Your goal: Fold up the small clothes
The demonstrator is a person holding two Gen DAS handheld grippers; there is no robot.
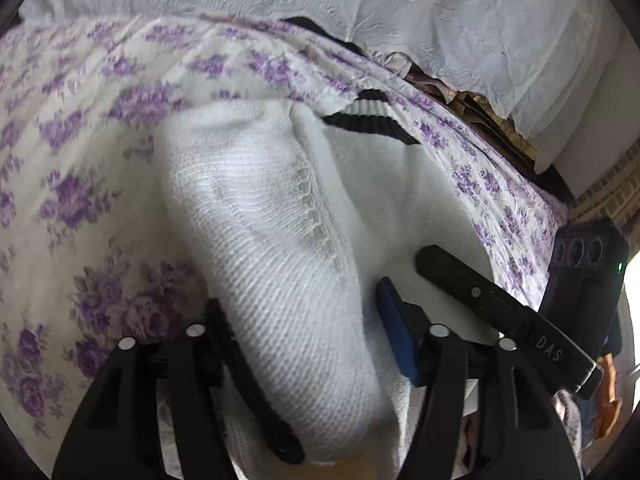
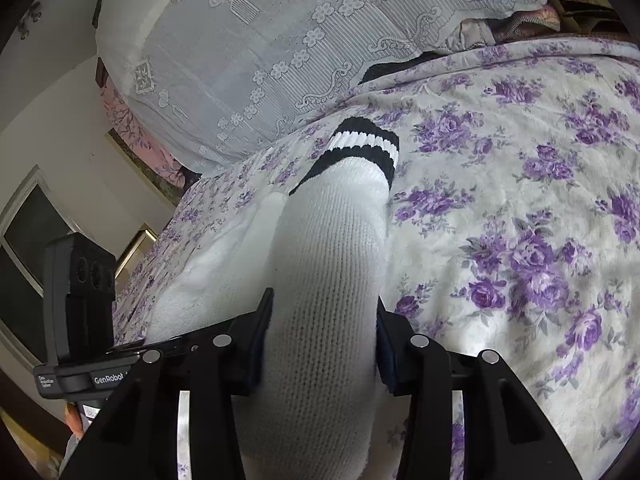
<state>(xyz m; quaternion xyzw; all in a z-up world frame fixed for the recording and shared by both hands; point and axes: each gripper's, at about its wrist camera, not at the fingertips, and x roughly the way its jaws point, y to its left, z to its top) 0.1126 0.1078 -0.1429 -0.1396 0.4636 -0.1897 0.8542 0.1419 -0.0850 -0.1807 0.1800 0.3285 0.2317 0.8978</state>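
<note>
A white sock (image 2: 328, 248) with two black bands at its cuff lies on a bed (image 2: 520, 184) under a purple-flowered spread, its cuff pointing toward the lace-covered pillow (image 2: 240, 52) at the bed's far edge. The right gripper (image 2: 324, 336) has its jaws clamped on the sock's near end, both pads pressing the knit from either side. The left gripper (image 1: 304, 320) straddles a raised fold of the same sock (image 1: 280, 208); its jaws stand apart, with the blue pad just beside the fabric on one side, though whether the other pad touches is hard to tell under the bulging knit. In the left view, the right gripper's finger (image 1: 492, 304) rests on the sock.
</note>
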